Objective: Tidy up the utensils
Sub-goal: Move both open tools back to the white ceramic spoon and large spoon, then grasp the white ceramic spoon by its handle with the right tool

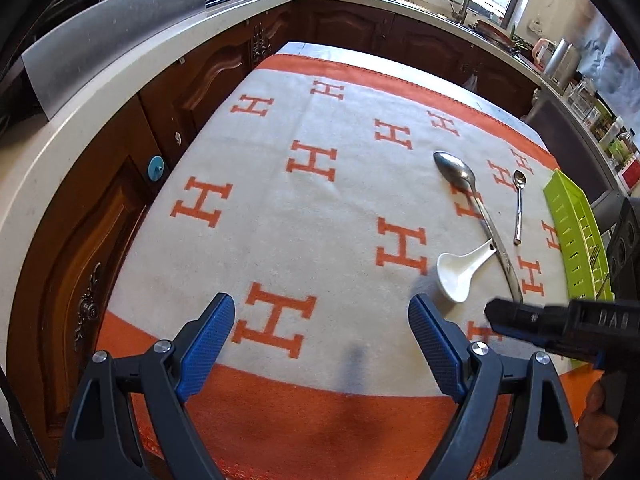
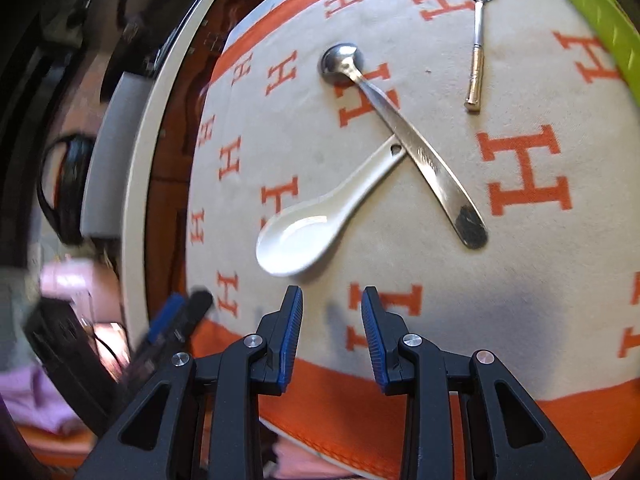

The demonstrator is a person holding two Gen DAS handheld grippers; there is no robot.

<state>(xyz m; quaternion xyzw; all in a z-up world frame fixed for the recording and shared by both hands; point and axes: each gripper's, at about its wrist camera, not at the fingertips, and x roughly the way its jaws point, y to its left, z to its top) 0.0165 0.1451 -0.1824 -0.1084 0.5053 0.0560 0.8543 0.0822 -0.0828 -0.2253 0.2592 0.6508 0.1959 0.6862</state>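
Right now three spoons lie on the cream-and-orange cloth (image 1: 320, 208) printed with H letters. The large metal spoon (image 1: 476, 216) runs diagonally, its handle crossing over the handle end of the white ceramic spoon (image 1: 460, 276), so the two touch. The small metal spoon (image 1: 519, 204) lies apart, between the big one and the green plastic tray (image 1: 576, 240), which sits at the cloth's right edge with what may be fork tines inside, though that part is too small to be sure. A pale countertop (image 1: 80, 128) with dark wood cabinets wraps round the table, a sink tap off by the window.

Both tools tilt steeply down at the cloth. The left gripper (image 1: 322, 344) hangs over bare fabric, jaws spread wide with nothing between them; the white ceramic spoon's bowl lies just beyond its right finger. The right gripper (image 2: 331, 320) reaches in from the side, jaws parted only narrowly, empty as well, with a hand on its grip at the frame's edge. From its camera the white ceramic spoon's bowl sits just ahead of the fingertips, slightly left, untouched.
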